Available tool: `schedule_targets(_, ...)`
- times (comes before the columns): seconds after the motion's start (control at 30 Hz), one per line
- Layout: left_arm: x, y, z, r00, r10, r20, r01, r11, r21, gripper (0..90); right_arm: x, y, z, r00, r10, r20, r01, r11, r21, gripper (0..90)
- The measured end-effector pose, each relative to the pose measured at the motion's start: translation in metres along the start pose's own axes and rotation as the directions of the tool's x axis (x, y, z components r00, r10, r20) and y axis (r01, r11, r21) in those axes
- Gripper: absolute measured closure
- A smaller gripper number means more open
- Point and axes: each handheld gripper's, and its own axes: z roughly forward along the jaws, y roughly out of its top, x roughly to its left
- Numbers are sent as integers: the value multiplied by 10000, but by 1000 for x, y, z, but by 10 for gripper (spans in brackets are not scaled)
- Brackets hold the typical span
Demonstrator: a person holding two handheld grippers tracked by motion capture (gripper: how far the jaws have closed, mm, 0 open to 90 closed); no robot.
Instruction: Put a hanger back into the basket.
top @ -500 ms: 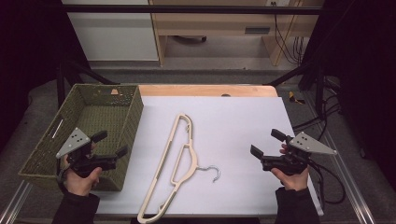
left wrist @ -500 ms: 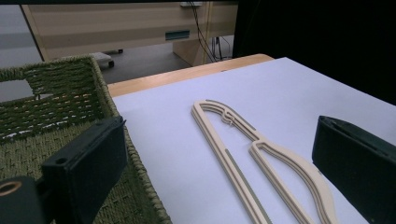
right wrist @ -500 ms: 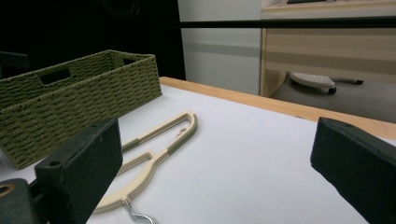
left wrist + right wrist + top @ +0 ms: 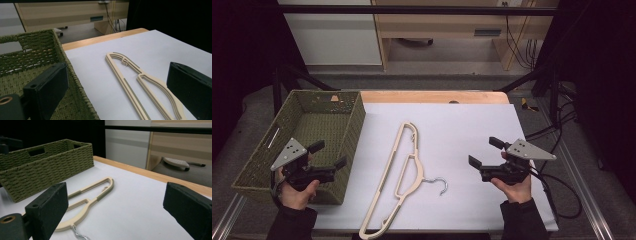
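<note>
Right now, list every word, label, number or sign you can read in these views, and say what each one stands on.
None can be read.
Hanger: plain cream plastic with grey strips, no print shows.
Basket: bare green weave, no tag seen.
Left gripper and right gripper: the grey plates carry holes, no lettering.
White table sheet: blank.
Cabinet beyond the table: a small dark plate, too small to read.

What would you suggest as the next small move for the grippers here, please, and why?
Probably bring the right gripper inward toward the cream hanger lying flat on the white sheet. Both grippers are open and hold nothing. The left gripper hovers over the green basket, apart from the hanger, while the metal hook points toward the right gripper's side.
</note>
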Motion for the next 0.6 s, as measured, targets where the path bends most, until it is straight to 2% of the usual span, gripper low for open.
schedule_targets(0.17,5,-1,-4,9999,-45,-137,44,10000,-68,38,11,1,18,9994,-203,-276,216,9987,472,96)
schedule_targets(0.23,7,-1,-6,9998,-135,-136,133,9998,-160,43,17,-1,29,9982,-364,-471,406,9950,916,97)
schedule_targets(0.33,8,0,-8,9997,-124,-197,120,9998,-183,43,20,-1,36,9973,-460,-568,520,9926,1096,105)
schedule_targets(0.4,9,0,-9,9997,-147,-184,144,9998,-154,43,25,-1,46,9946,-566,-873,685,9878,1400,130)
schedule_targets(0.6,10,-1,-8,9996,-101,-267,99,9999,-63,42,31,-2,70,9873,-825,-1356,1076,9759,1899,177)
